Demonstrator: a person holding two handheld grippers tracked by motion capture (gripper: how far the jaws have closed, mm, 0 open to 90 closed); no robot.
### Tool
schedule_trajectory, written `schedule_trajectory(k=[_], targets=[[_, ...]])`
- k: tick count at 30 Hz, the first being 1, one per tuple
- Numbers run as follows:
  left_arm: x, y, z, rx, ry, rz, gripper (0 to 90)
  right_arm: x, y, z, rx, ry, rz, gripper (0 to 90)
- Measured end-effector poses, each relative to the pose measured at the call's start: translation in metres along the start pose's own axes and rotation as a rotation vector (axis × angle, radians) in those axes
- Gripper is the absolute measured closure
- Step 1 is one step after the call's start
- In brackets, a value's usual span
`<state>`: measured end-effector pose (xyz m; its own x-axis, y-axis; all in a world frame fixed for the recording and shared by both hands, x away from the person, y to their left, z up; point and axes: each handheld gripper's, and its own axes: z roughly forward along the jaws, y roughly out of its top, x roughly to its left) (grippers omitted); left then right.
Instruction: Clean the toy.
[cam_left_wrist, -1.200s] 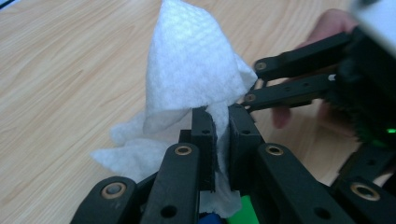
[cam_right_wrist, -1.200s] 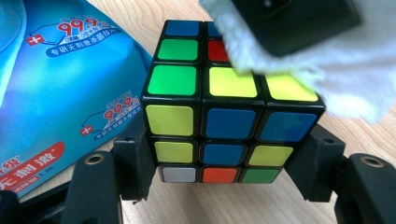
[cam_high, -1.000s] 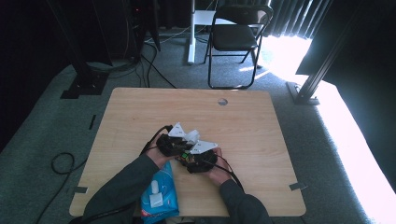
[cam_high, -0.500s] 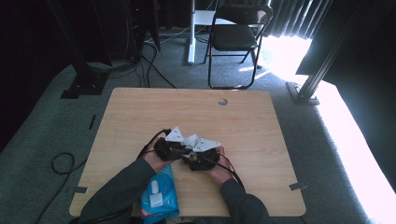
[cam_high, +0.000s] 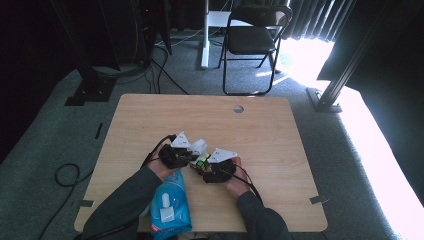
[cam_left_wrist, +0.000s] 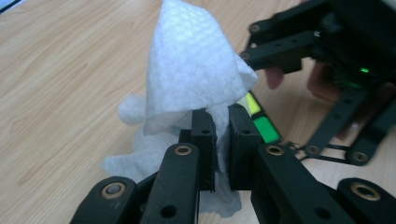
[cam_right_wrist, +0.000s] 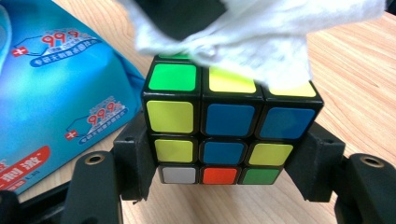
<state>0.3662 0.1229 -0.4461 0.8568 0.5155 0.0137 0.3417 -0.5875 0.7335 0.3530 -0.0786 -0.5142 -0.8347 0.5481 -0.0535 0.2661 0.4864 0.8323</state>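
jaws: left gripper (cam_left_wrist: 219, 140) clamps wipe (cam_left_wrist: 191, 79); right gripper (cam_right_wrist: 224, 154) clamps cube (cam_right_wrist: 229, 126)
place: near tabletop's front edge
risk: wiping pressure — cube twists loose

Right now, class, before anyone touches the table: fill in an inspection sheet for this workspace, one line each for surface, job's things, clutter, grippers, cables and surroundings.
Surface: wooden table, pale, with a round hole near the far edge.
Job's things: Rubik's cube clamped at its sides; white wet wipe draped on the cube's top.
Clutter: blue wet-wipe pack at the near edge, beside the cube.
Grippers: left gripper shut on the wipe; right gripper shut on the cube, close together at the table's near middle.
Cables: a black cable trails from each gripper; more cables lie on the floor at the left and beyond the table.
Surroundings: black folding chair beyond the table, grey carpet, bright sunlight at right.
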Motion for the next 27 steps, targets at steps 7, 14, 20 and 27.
schedule_trajectory(k=[7, 14, 20, 27], targets=[[0.016, -0.006, -0.003, 0.016, 0.060, -0.048, 83.7, 0.002, 0.001, 0.000, -0.004, 0.014, -0.012, 34.1], [0.027, -0.016, -0.007, 0.021, 0.072, -0.090, 83.8, -0.002, 0.002, -0.005, -0.028, 0.010, -0.004, 34.1], [0.027, -0.020, -0.007, 0.007, 0.049, -0.083, 83.9, -0.003, 0.003, -0.007, -0.038, 0.012, -0.001, 34.1], [0.025, -0.020, -0.008, -0.002, 0.038, -0.060, 83.9, -0.004, 0.004, -0.011, -0.052, 0.027, 0.000, 34.2]])
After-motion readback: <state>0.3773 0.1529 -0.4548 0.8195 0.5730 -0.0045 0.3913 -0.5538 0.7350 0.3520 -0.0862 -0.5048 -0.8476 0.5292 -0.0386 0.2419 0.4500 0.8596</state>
